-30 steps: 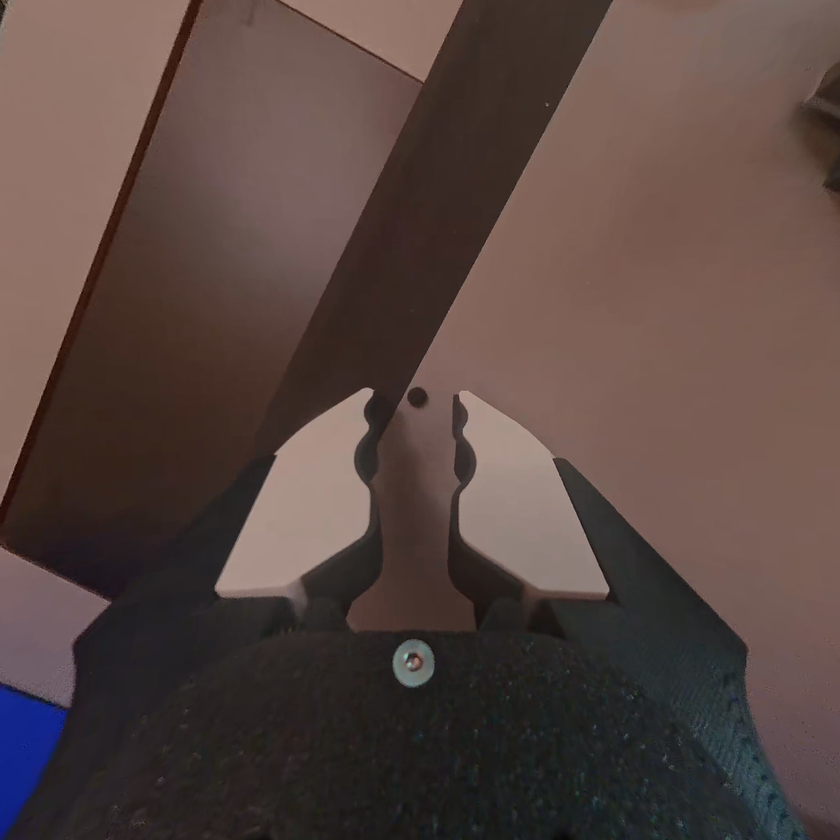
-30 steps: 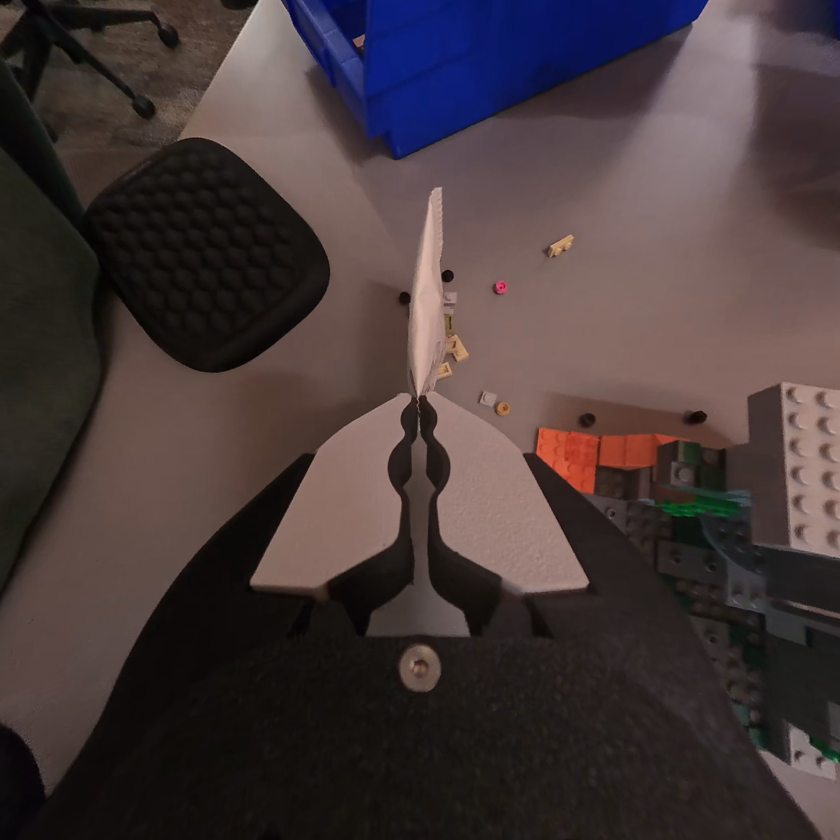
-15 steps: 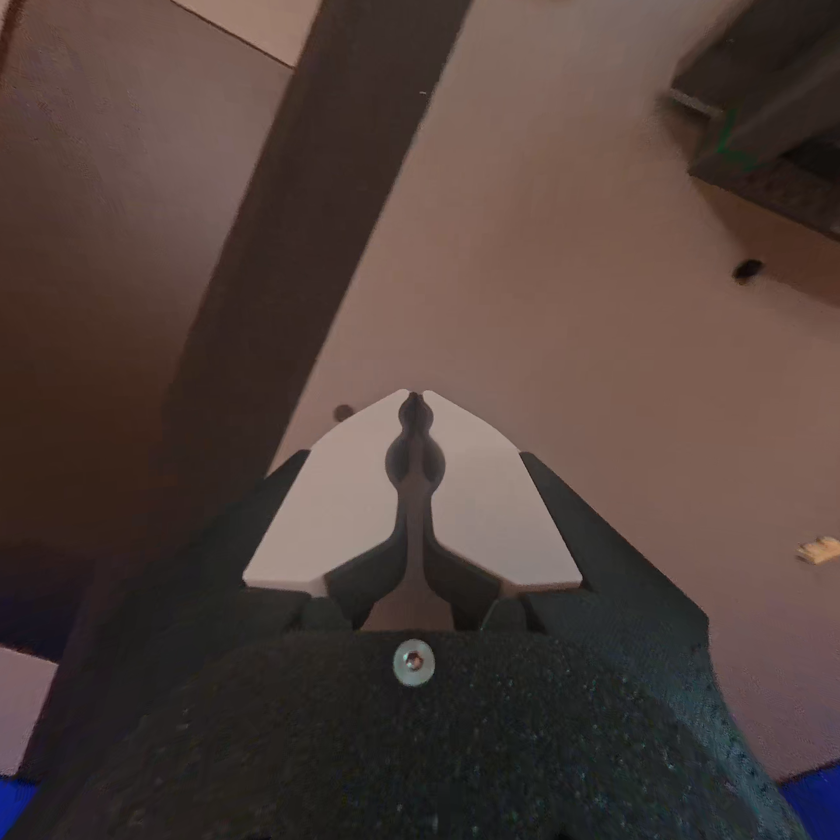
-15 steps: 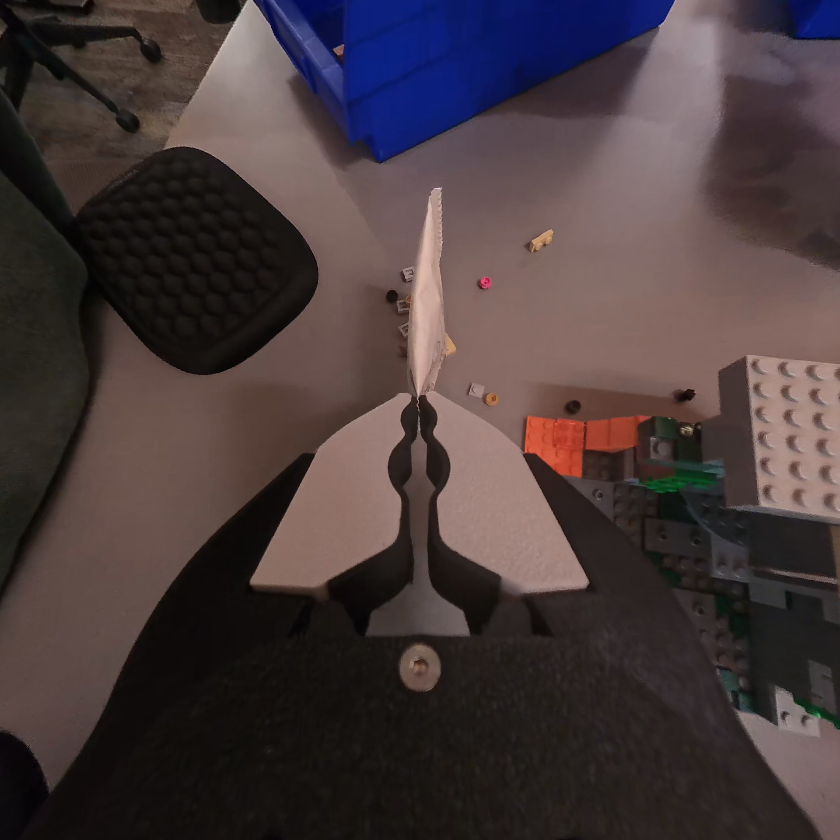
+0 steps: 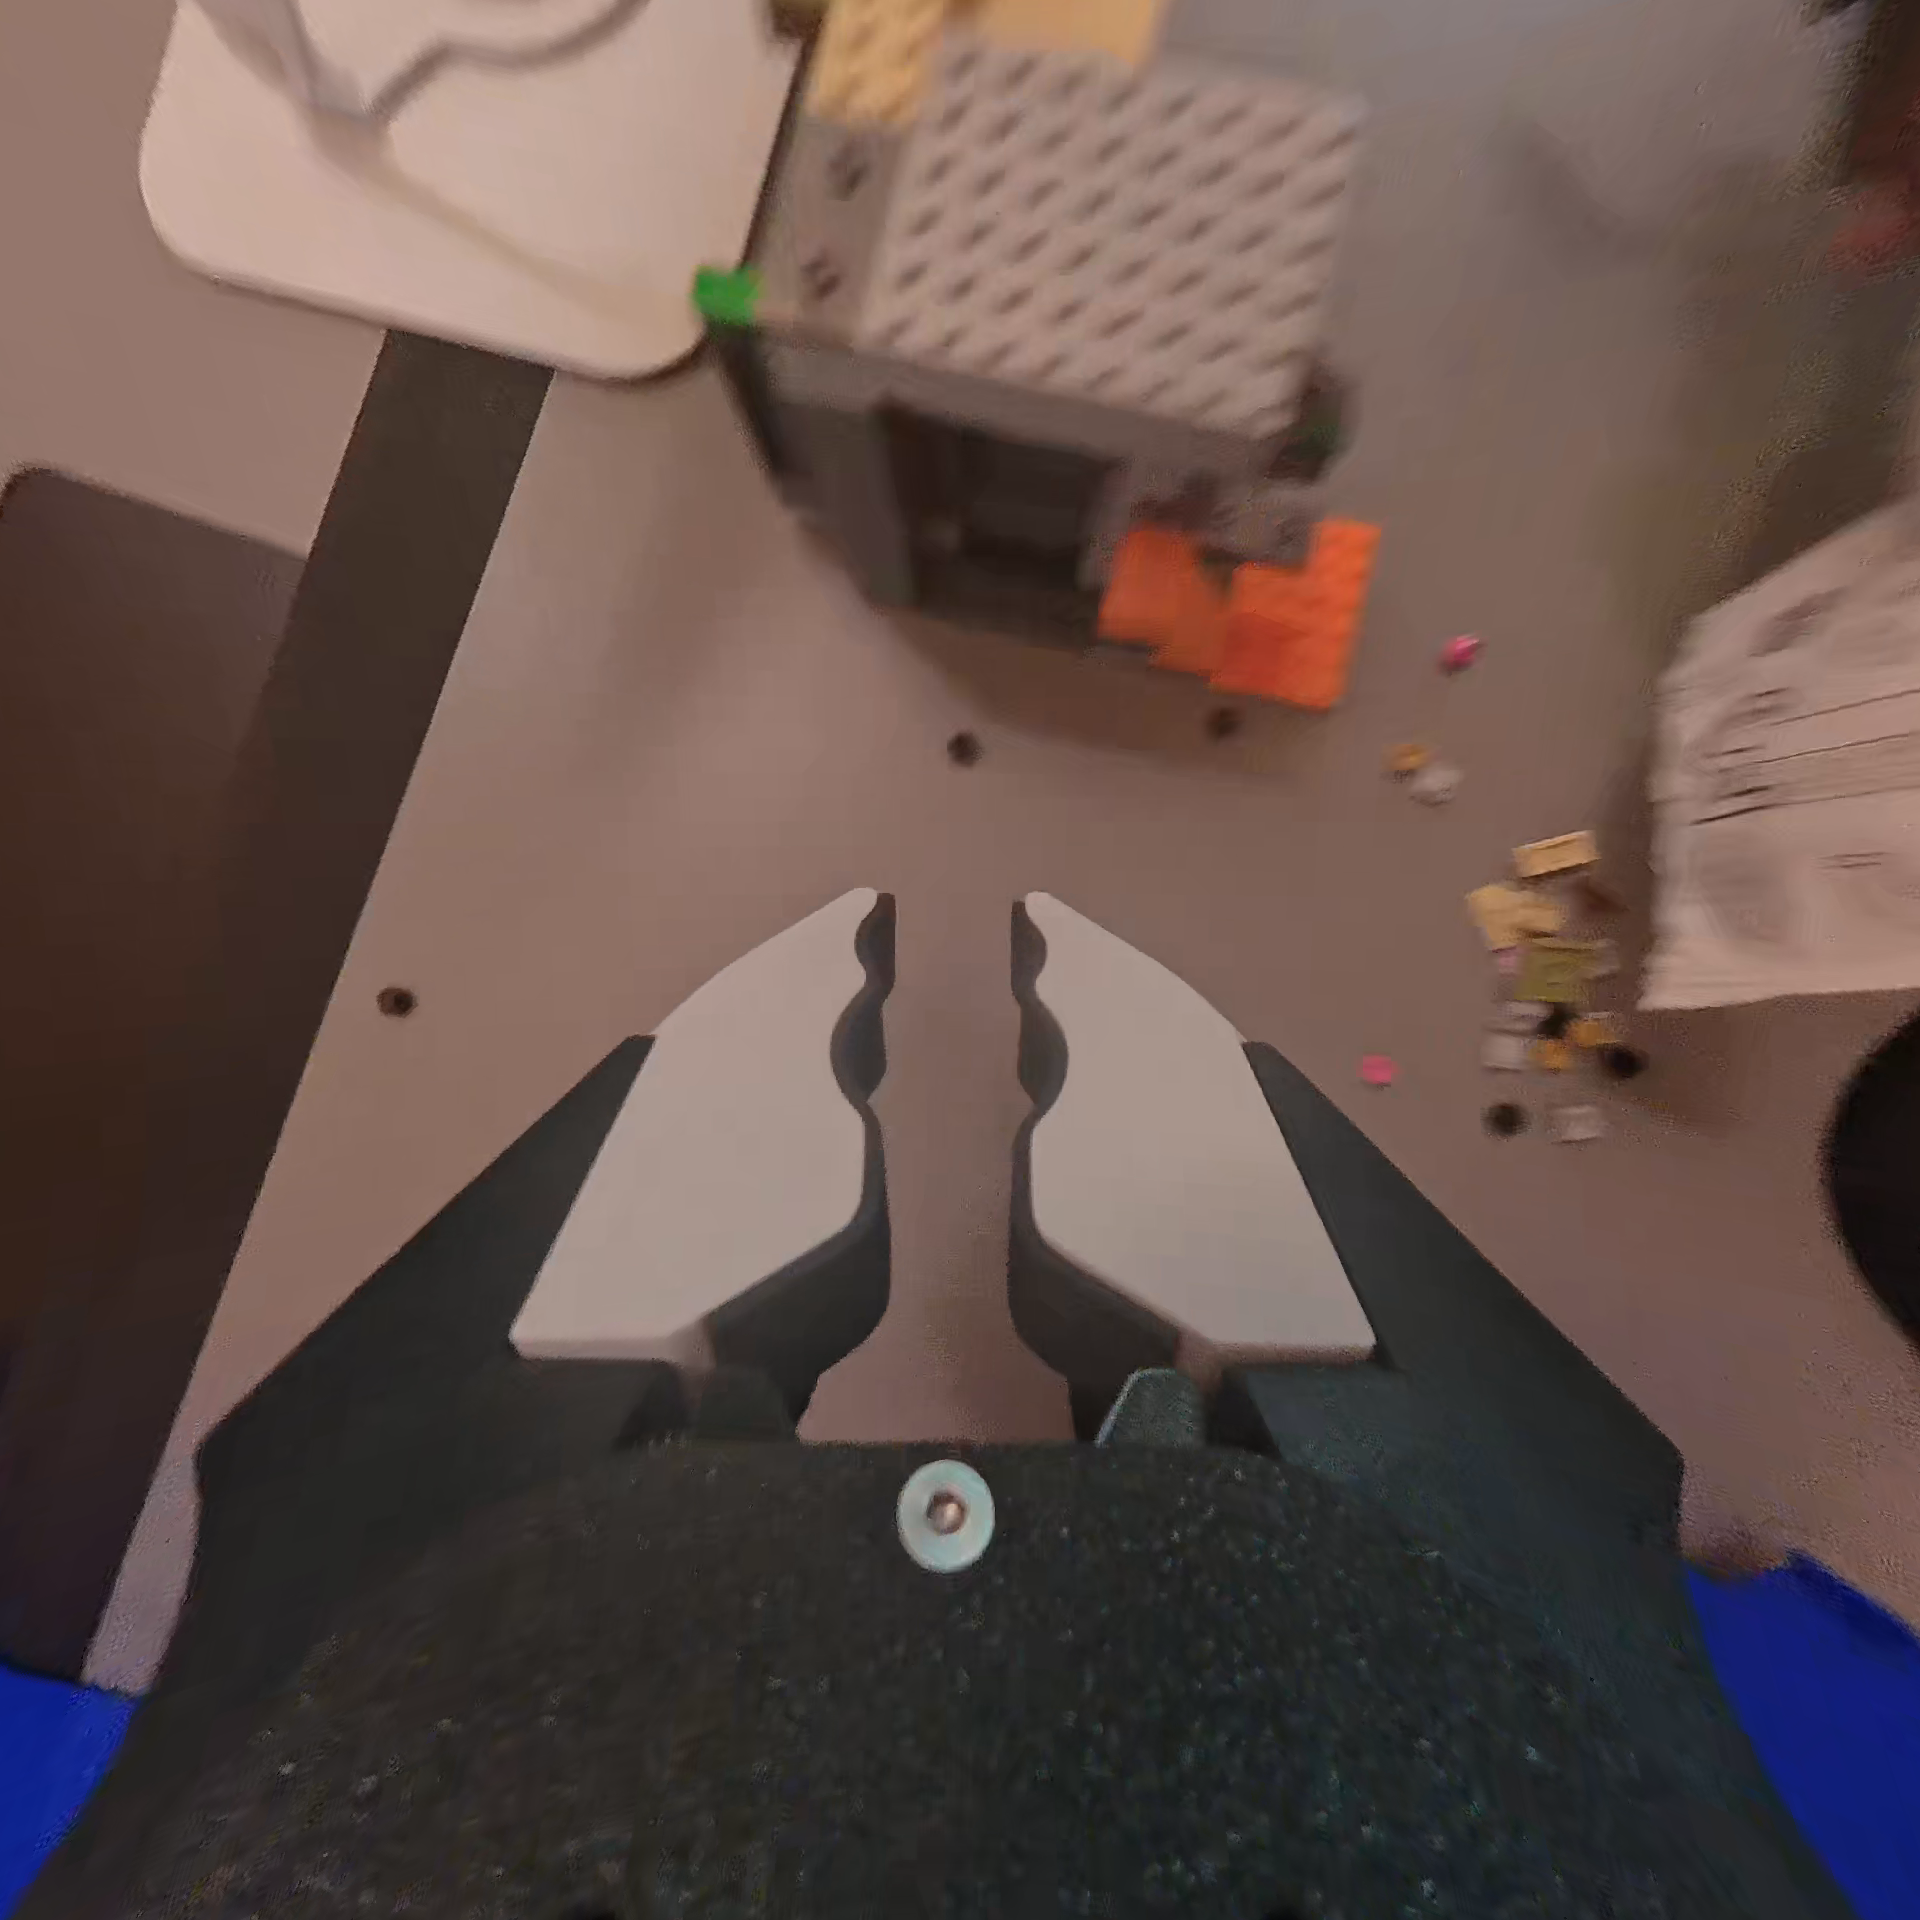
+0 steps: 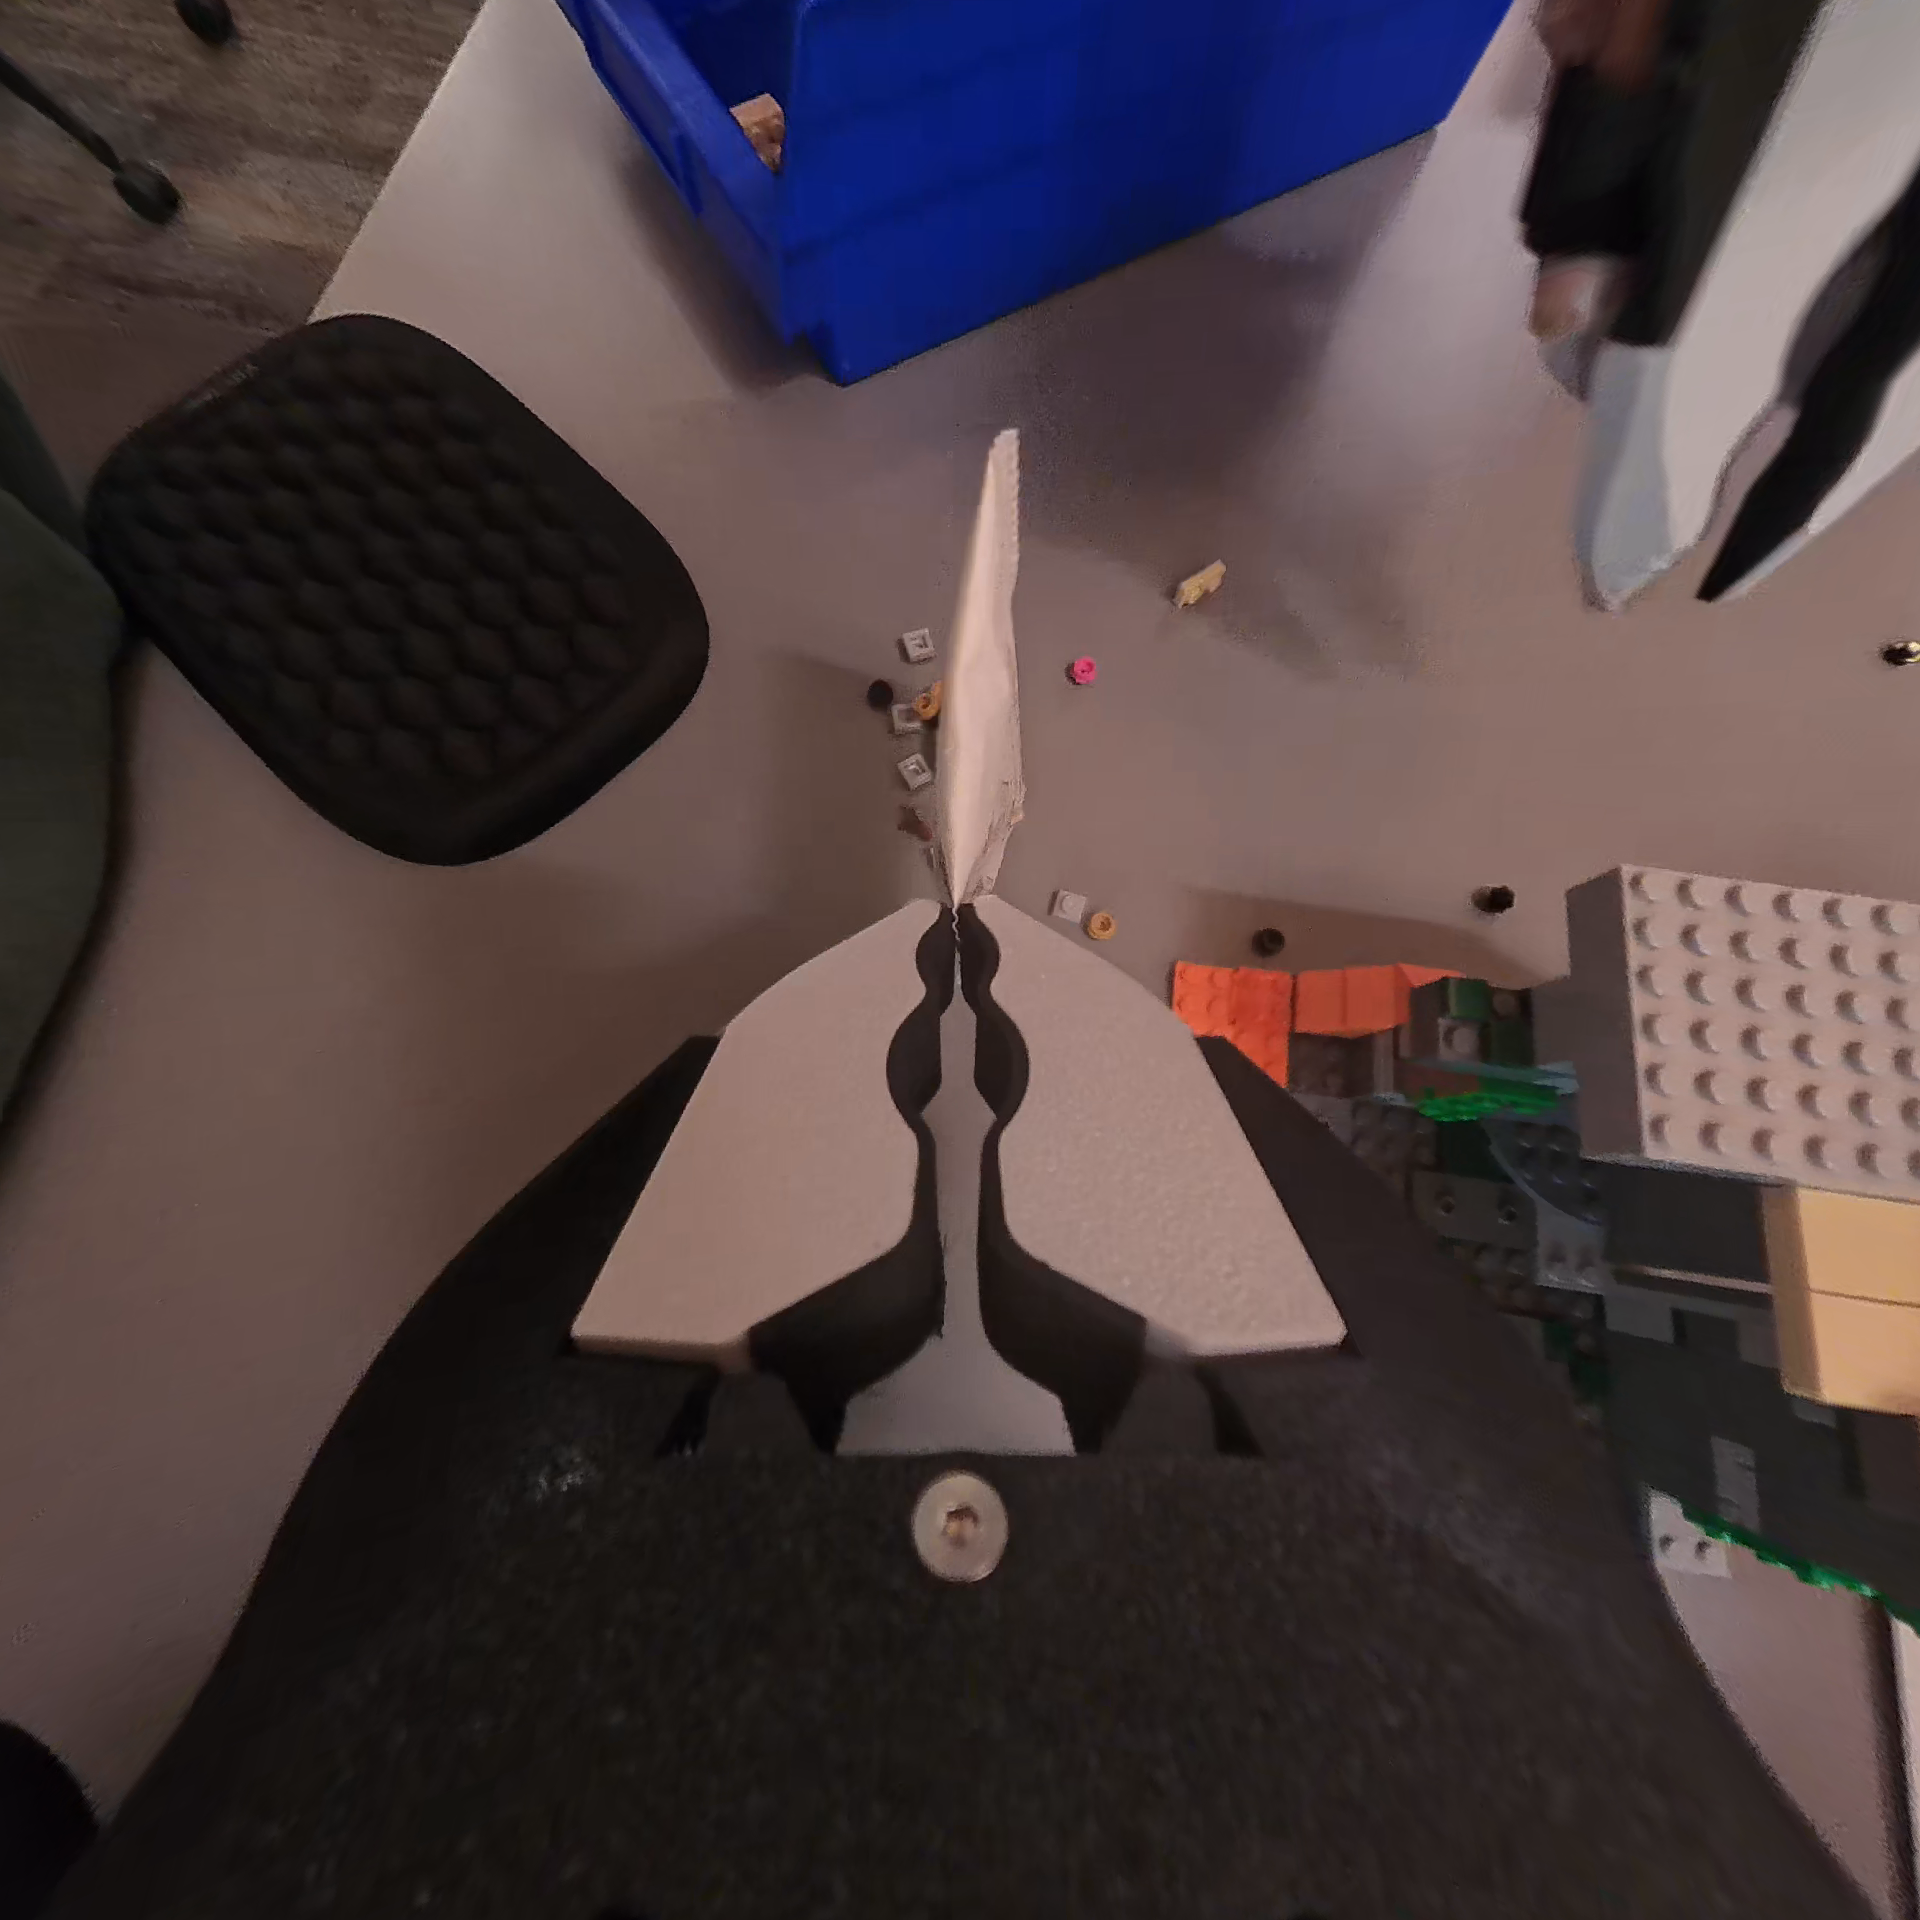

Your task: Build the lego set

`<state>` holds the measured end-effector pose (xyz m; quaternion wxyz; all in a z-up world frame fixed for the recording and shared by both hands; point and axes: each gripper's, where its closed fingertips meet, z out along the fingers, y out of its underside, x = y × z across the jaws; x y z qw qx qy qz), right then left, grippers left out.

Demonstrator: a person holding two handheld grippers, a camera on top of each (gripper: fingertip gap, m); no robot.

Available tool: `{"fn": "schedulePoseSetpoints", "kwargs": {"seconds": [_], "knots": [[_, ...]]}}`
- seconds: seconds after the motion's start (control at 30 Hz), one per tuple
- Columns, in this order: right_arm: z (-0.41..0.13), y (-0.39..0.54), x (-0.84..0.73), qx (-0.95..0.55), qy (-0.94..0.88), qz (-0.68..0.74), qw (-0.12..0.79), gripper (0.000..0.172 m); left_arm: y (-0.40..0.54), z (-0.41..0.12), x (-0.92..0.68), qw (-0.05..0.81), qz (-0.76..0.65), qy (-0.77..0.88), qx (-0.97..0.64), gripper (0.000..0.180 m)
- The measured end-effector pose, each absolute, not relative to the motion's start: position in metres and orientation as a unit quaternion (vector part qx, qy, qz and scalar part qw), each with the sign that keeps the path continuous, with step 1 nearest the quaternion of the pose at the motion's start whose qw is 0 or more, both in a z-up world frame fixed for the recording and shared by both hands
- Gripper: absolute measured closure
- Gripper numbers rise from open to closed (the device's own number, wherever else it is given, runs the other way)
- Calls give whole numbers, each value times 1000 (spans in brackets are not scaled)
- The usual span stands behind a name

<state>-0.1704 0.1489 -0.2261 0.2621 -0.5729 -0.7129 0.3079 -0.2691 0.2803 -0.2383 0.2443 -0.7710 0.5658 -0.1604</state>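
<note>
- The left hand-held gripper (image 5: 951, 914) now has its jaws spread with nothing between them; half a second ago they were pressed together, and before that apart again.
- Its view has swung from a dark strip and bare surface to look down on the grey worktop (image 5: 675, 727); the picture is smeared by motion.
- Nearest its tips are small black round studs (image 5: 964, 746) on the worktop, none touching the fingers.
- Farther out stands a grey brick model (image 5: 1049, 343) with orange plates (image 5: 1247, 613) at its foot, and to the right a scatter of small tan and grey pieces (image 5: 1548, 966) beside a printed white paper packet (image 5: 1787, 790).
- The right hand-held gripper (image 6: 954, 914) pinches that white paper packet (image 6: 982, 686) by its crimped edge, pads pressed on it, as in the earlier pictures; the packet stands edge-on above the loose pieces (image 6: 914, 717).
- Around it: a black hexagon-textured pad (image 6: 395, 582) to the left, a blue bin (image 6: 1039, 166) beyond, the brick model to the right.
- The left gripper has now come into the right view's upper right corner.
</note>
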Motion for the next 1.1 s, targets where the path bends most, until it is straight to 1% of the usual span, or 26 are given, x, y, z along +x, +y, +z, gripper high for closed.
{"fn": "schedulePoseSetpoints", "kwargs": {"seconds": [0.13, 0.2, 0.3, 0.43, 0.5, 0.6, 0.87, 0.97, 1.1], "knots": [[-225, 154, -178, -568, -711, 326, 256, 171, 225, -202, -256, 291, -210, 569, -740, 155], [-226, 156, -180, -565, -713, 334, 248, 172, 199, -193, -259, 300, -233, 563, -734, 154], [-230, 155, -186, -558, -719, 341, 236, 172, 173, -201, -268, 298, -229, 560, -738, 152], [-240, 151, -195, -551, -739, 326, 210, 171, 147, -228, -273, 259, -208, 578, -745, 151], [-243, 148, -200, -546, -751, 316, 195, 171, 144, -232, -273, 258, -189, 587, -744, 153], [-244, 147, -205, -537, -773, 283, 182, 172, 134, -232, -270, 243, -191, 600, -738, 162], [-233, 150, -211, -523, -802, 242, 157, 172, 122, -245, -275, 188, -145, 628, -741, 167], [-228, 151, -211, -519, -809, 234, 146, 172, 122, -246, -275, 192, -136, 630, -740, 177], [-223, 152, -212, -518, -814, 219, 144, 172, 122, -243, -275, 211, -137, 624, -740, 180]]}}
